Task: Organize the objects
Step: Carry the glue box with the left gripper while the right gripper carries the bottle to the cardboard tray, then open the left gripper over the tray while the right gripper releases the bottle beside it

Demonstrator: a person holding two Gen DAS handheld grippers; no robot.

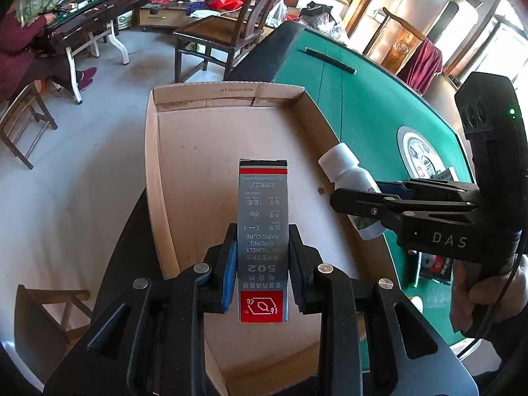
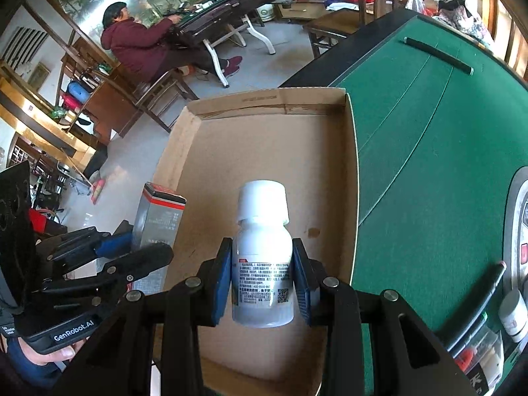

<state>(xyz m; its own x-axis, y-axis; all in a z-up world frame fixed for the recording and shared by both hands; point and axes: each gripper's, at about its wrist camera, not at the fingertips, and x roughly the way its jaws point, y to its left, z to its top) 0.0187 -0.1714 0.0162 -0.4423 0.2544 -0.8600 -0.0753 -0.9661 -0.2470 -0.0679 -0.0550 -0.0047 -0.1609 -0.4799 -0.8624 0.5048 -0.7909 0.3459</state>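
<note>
- We count two grippers, each clamped on one item, and both items hang over one open cardboard box (image 1: pixel 171 165).
- Our left gripper (image 1: pixel 263 264) has its blue pads pressed against the two long sides of one grey glue carton (image 1: pixel 263 231) with red ends; the printed "502" reads upside down from the left wrist camera.
- The carton sits over the near half of the box; we cannot tell whether it touches the floor of the box.
- Our right gripper (image 2: pixel 263 280) is closed on one white bottle (image 2: pixel 263 264) with a white cap, the pads gripping the labelled body.
- From the left wrist camera the same bottle (image 1: pixel 346 178) leans over the box's right wall, held by the right gripper (image 1: pixel 343 198), just to the right of the carton.
- From the right wrist camera the carton (image 2: pixel 158 227) stands at the box's left wall, with the left gripper (image 2: pixel 132 254) around it.
- The box (image 2: pixel 349 165) lies at the left edge of one green felt table (image 1: pixel 363 99).
- One dark bar (image 2: pixel 439 56) lies on the felt, well apart from the box.
- At the table's near right we see one small white jar (image 2: pixel 513 313) beside some packaged items too blurred to count.
- One person in a maroon jacket (image 2: pixel 132 39) sits at a second table across the room.
</note>
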